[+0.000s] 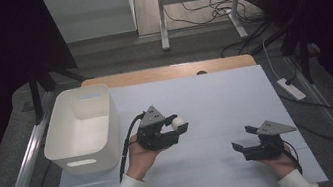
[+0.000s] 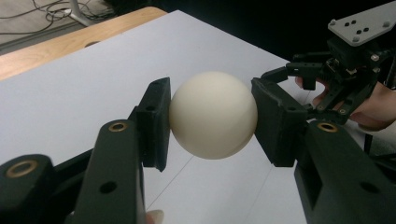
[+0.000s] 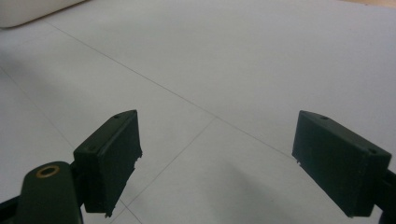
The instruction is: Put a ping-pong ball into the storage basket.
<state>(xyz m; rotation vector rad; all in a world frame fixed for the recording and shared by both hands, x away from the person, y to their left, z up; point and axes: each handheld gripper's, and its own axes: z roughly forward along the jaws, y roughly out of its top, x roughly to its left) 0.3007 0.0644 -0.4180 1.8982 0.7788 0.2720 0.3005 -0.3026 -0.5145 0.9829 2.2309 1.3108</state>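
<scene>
2 claws over the table [image 1: 215, 96]. Left claw [image 1: 178, 124] clamps the white ball [image 1: 177, 122] mid-table, white bin [image 1: 84, 129] at its 9 o'clock. Right claw [image 1: 245, 137], jaws wide and empty, at 4 o'clock, near the front edge; open sheet between.

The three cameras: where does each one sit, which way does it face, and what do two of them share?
High view: above the person's side, looking forward and down on the table; forearms and both grippers show.
Left gripper view: rides the left gripper, looking along its jaws at the ball; the right gripper shows beyond.
Right gripper view: rides the right gripper, facing the table between open jaws.
Shared: high and left gripper views both show the ball.
</scene>
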